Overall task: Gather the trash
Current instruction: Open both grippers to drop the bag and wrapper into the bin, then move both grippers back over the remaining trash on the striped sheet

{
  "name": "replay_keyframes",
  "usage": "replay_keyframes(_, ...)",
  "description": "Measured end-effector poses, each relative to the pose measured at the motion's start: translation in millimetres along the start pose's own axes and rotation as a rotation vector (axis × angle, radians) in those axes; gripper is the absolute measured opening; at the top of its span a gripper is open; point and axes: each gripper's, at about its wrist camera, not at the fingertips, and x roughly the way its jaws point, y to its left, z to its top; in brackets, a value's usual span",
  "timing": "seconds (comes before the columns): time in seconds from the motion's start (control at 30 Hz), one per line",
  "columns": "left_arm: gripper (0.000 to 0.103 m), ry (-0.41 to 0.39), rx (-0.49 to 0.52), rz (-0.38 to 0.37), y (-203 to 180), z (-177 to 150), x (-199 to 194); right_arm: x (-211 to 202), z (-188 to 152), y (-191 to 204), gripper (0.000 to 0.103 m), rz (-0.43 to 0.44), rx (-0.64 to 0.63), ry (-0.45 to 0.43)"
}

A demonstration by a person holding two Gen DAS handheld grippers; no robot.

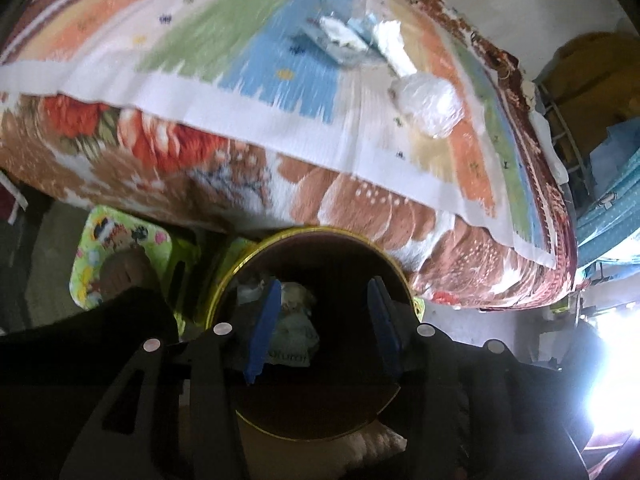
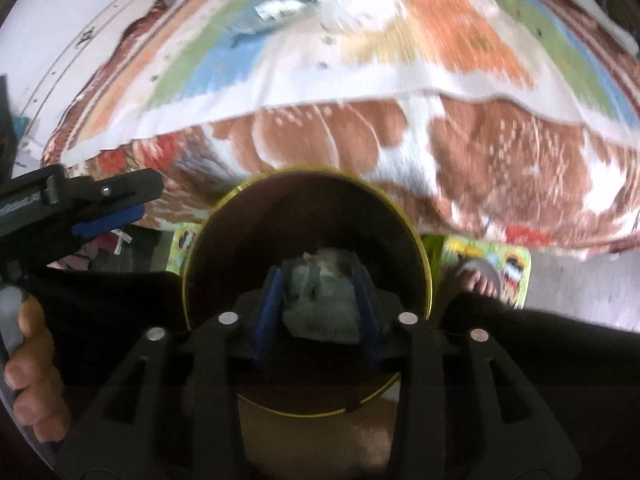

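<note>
A round bin with a gold rim [image 1: 316, 231] and a dark inside stands below the bed's edge, and both grippers hang over its mouth. My left gripper [image 1: 324, 320] is open, and crumpled pale trash [image 1: 296, 320] lies down in the bin beyond its blue fingers. My right gripper [image 2: 318, 312] is open over the bin [image 2: 308, 174], with a pale green crumpled wad [image 2: 320, 304] showing between its fingers, low in the bin. On the bedspread lie a crumpled clear plastic bag [image 1: 430, 106], white paper [image 1: 394, 46] and a blue packet [image 1: 340, 44].
The bed with its striped spread [image 1: 240, 60] and floral blanket fills the far side. A green cartoon-print mat [image 1: 116, 256] lies on the floor beside the bin. A foot in a sandal [image 2: 480, 280] rests on it. A hand [image 2: 32, 360] grips the left tool's handle.
</note>
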Motion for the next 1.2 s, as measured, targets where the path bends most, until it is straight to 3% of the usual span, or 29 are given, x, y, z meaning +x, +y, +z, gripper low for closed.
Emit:
replay_keyframes(0.2,0.051,-0.053,0.012,-0.024,2,6,-19,-25,3,6,0.038,-0.010,-0.044,-0.102)
replay_keyframes(0.4,0.058,-0.141,0.046,-0.031,3,15,-50,-62,2,24,0.047,-0.072,-0.170,-0.263)
replay_keyframes(0.53,0.064,-0.203,0.103,0.020,-4,21,-64,-72,7,23,0.049,-0.042,-0.172,-0.290)
replay_keyframes(0.67,0.068,-0.250,0.169,0.066,-15,25,-71,-97,15,23,0.053,-0.016,-0.171,-0.396)
replay_keyframes(0.73,0.073,-0.277,0.201,0.076,-19,28,-77,-105,19,23,0.055,-0.045,-0.182,-0.434)
replay_keyframes(0.8,0.077,-0.300,0.224,0.075,-23,33,-80,-109,25,24,0.057,-0.071,-0.197,-0.449)
replay_keyframes(0.93,0.080,-0.335,0.286,0.116,-36,45,-83,-117,41,16,0.062,-0.014,-0.156,-0.467)
replay_keyframes(1.03,0.084,-0.338,0.300,0.117,-39,57,-82,-123,53,13,0.068,-0.030,-0.156,-0.497)
replay_keyframes(1.2,0.097,-0.340,0.309,0.117,-44,78,-78,-124,75,8,0.077,-0.031,-0.154,-0.495)
